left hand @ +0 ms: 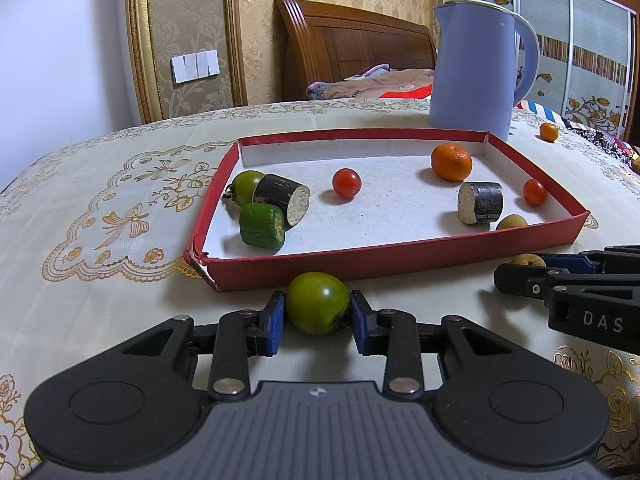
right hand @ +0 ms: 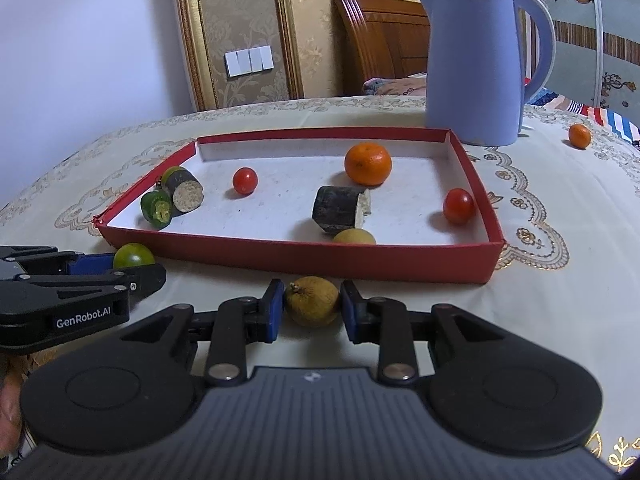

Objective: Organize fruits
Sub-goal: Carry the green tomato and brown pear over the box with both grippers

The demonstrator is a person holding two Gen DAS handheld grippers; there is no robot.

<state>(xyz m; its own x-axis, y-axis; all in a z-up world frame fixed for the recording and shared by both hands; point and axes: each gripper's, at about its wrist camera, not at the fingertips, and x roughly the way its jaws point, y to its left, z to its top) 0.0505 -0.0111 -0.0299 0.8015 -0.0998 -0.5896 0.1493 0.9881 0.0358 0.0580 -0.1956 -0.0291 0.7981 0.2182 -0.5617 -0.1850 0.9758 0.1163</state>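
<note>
Left gripper (left hand: pixel 318 318) low over the tablecloth (left hand: pixel 100 300), level, fingers pointing at the near wall of the red tray (left hand: pixel 400 258); blue pads (left hand: pixel 276 320) clamped on a green tomato (left hand: pixel 317 302), just outside the tray's near-left corner. Right gripper (right hand: pixel 312 308) alongside to the right, same low level pose, pads closed on a tan longan (right hand: pixel 312 301), just off the middle of the tray's near wall.

Inside tray, left to right: second green tomato (left hand: pixel 246 187) in the left corner area, touching a dark cane piece (left hand: pixel 282 198); green cut chunk (left hand: pixel 262 226) against that piece, by the near-left corner; cherry tomato (left hand: pixel 346 183) mid-tray; orange (left hand: pixel 451 162) toward the far-right; second dark cane piece (left hand: pixel 480 202) near the front; another longan (left hand: pixel 512 222) against the near wall; second cherry tomato (left hand: pixel 534 192) by the right wall.

Beyond tray's far-right corner: blue kettle (left hand: pixel 476 68), upright. Small orange (left hand: pixel 549 132) to its right, well outside tray.
</note>
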